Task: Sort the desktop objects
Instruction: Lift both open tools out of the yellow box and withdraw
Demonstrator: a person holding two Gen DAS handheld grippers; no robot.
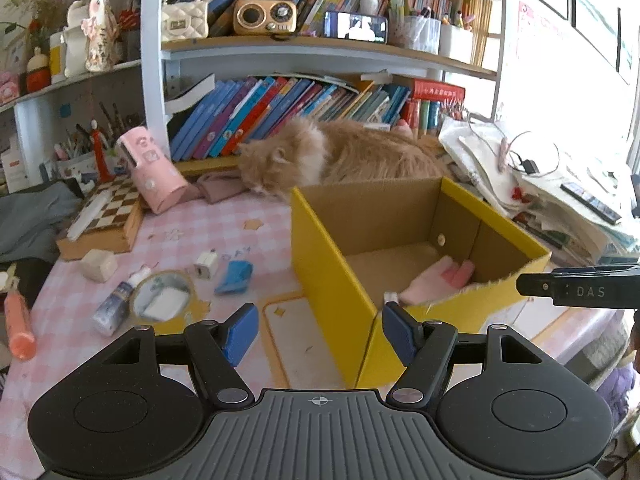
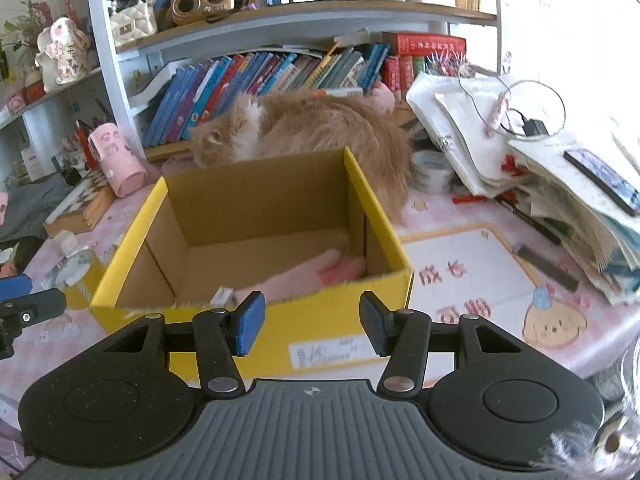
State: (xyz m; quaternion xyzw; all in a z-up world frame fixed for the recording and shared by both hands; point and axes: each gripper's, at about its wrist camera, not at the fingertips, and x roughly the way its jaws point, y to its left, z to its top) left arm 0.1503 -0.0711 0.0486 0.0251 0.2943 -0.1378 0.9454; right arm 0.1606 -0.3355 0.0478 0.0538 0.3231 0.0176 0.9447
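An open yellow cardboard box [image 1: 332,280] stands on the pink checked table, and a pink glove [image 1: 440,276] lies inside it. My left gripper [image 1: 320,332] is open over the box's near left corner, its blue pads touching nothing. In the right wrist view the box [image 2: 128,240] fills the middle with the glove [image 2: 308,276] on its floor. My right gripper [image 2: 312,322] is open just in front of the near wall, holding nothing. Left of the box lie a white charger [image 1: 206,266], a blue item [image 1: 236,276], a round mirror [image 1: 160,296] and a small bottle [image 1: 114,306].
An orange cat [image 1: 348,156] lies right behind the box. A chessboard box [image 1: 104,220] and a pink case [image 1: 154,172] sit at the back left, an orange tube [image 1: 18,328] at the left edge. Stacked papers [image 2: 560,176], a phone [image 2: 604,180] and a tape roll [image 2: 432,172] crowd the right.
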